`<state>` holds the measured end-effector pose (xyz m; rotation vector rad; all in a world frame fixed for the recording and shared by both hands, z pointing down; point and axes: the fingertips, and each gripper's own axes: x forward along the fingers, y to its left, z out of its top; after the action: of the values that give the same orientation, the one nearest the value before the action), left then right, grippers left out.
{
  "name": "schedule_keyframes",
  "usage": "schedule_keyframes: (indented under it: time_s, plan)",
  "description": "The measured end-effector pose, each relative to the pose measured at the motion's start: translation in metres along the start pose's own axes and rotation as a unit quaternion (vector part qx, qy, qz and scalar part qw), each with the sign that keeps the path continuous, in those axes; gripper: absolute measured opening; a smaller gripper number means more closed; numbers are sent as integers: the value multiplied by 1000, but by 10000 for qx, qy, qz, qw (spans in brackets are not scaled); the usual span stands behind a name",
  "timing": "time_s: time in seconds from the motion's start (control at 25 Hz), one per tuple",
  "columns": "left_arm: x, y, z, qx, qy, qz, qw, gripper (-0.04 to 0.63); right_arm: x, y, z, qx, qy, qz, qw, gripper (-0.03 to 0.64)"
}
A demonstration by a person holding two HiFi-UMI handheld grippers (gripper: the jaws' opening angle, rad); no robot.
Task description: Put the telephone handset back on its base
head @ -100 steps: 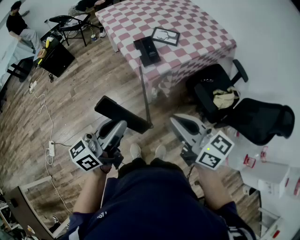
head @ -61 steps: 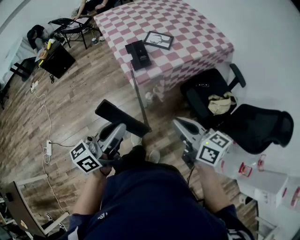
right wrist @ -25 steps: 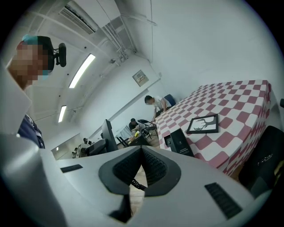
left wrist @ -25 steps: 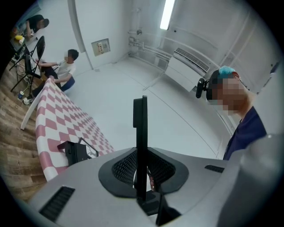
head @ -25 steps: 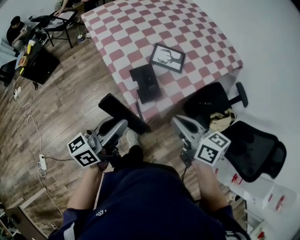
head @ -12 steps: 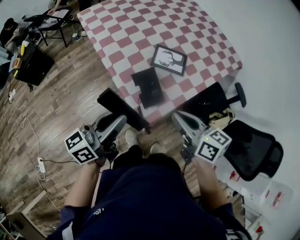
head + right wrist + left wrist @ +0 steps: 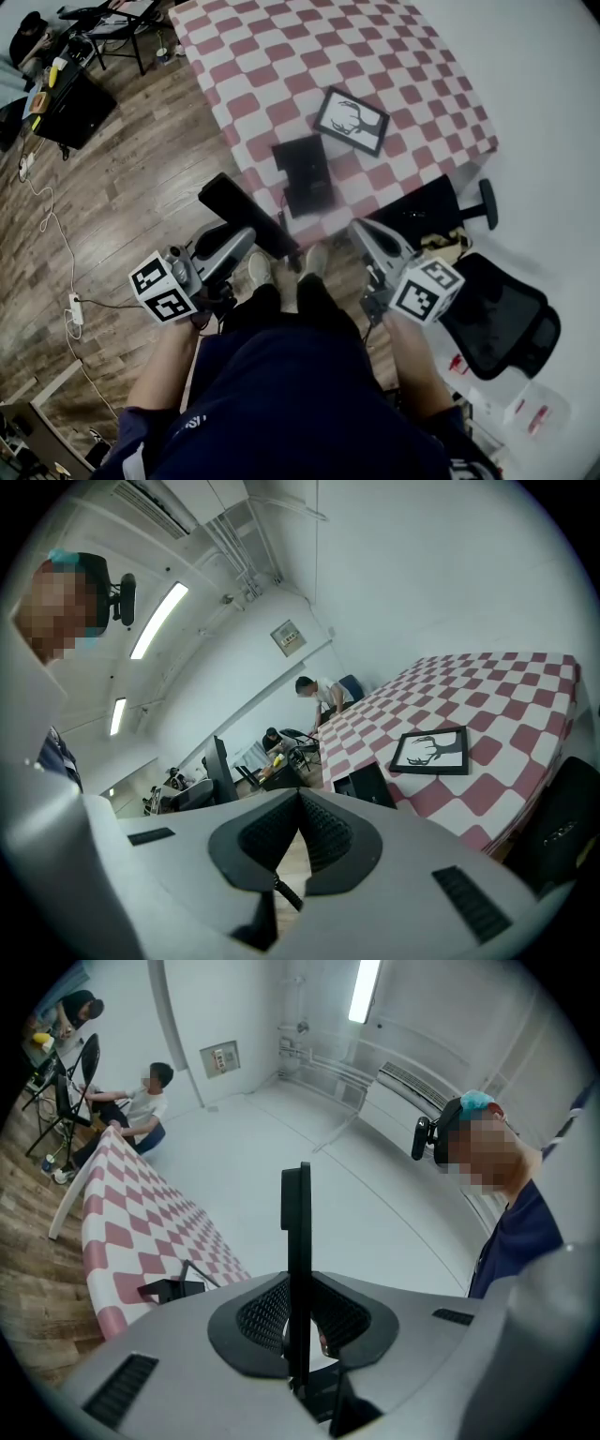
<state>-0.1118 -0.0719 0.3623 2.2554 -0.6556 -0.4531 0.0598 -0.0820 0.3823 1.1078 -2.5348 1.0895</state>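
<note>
The black telephone base [image 7: 305, 174] lies near the front edge of the red-and-white checkered table [image 7: 281, 56]; it also shows in the gripper views as the base [image 7: 169, 1288] and the base [image 7: 370, 785]. My left gripper [image 7: 246, 240] is shut on the long black handset [image 7: 246, 214], held off the table, short of its edge and left of the base. Edge-on, the handset [image 7: 298, 1232] stands upright between the left gripper [image 7: 298, 1290] pads. A coiled cord [image 7: 282, 208] hangs from the base. My right gripper [image 7: 362, 231] is shut and holds nothing; the right gripper [image 7: 300, 799] points at the table.
A framed deer picture [image 7: 352, 120] lies just beyond the base. A black office chair [image 7: 497, 314] and a second chair [image 7: 436, 202] stand right of the table. A power strip [image 7: 75, 307] and cables lie on the wood floor at left. People sit far behind the table.
The table and base have come closer to both grippers as the person walked up. The handset stays in the left gripper; the right stays shut.
</note>
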Motion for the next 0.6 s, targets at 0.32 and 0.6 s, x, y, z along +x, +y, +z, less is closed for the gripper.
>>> schedule_keyframes:
  time_s: [0.32,0.6]
  plan:
    - [27,22,-22,-37,226,309,9993,91,9,-32,12,96,142,290,9994,15]
    - [51,50,-43,-145,408,589,9973,91,17,-70,14,263,428,524,9974,15]
